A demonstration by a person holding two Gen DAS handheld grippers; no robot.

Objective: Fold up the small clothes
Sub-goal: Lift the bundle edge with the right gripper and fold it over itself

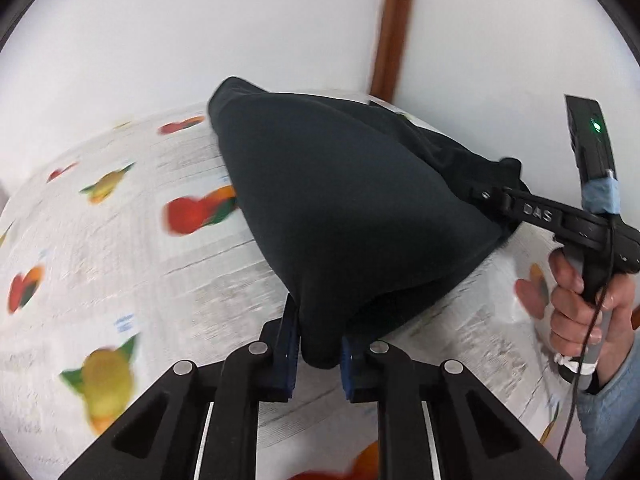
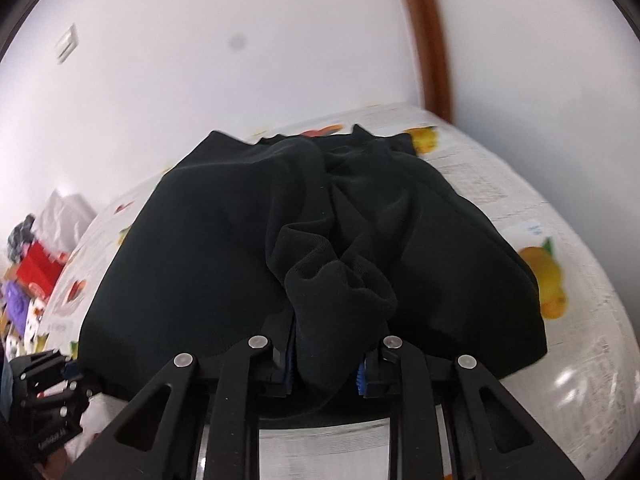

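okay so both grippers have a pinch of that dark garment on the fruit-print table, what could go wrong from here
1. The left gripper pinches only a small tip of the dark garment; a pull could slip it free.
2. The right gripper grips a bunched wad, so extra layers may come along and spoil the fold.
3. The garment lies on a loose-looking fruit-print table cover; dragging the cloth might pull the cover askew.

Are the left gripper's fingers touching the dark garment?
Touching. The left wrist view shows the left gripper with its blue fingers pinching the dark garment.
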